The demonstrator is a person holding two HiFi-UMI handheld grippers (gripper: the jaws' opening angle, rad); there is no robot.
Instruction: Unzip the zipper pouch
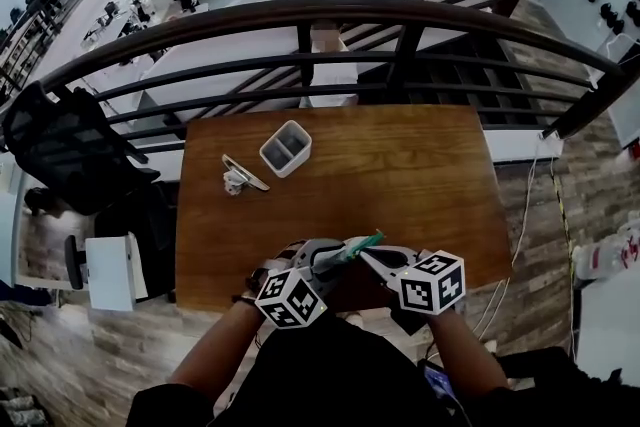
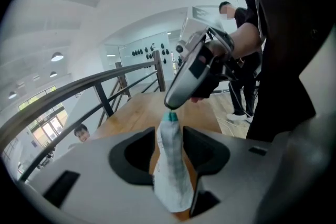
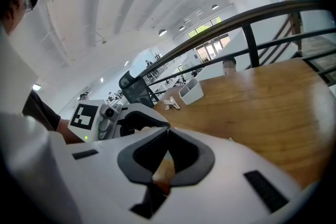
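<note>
**A:** Where is the pouch?

**B:** Between the fingers of my left gripper point(image 2: 169, 150); the zipper pouch point(image 2: 170, 176) stands on end there, grey-white, its teal end pointing away from me past the fingertips.

**A:** Are those fingers squeezing it?

**B:** No; they stand partly apart; the pouch lies close along one pad, and a sliver of table shows between it and the other.

**A:** And your right side?

**B:** My right gripper point(image 3: 168, 132) has its fingers closed tight together; their tip meets the teal end just beyond my left fingertips; it seems to pinch that end, though the point of contact is too small for me to be sure.

**A:** What lies under them?

**B:** The near edge of the wooden table point(image 1: 420, 185); both grippers hang just over it, tips facing each other.

**A:** Further out?

**B:** Well beyond my fingertips and to the left of them, a small metal clip-like tool point(image 1: 240, 177); just beside it, a little farther off, a white holder point(image 1: 286, 148) with two compartments; past the table's far edge, a dark railing point(image 1: 300, 15); to the far left of my left fingers, a black chair point(image 1: 60, 150).
</note>
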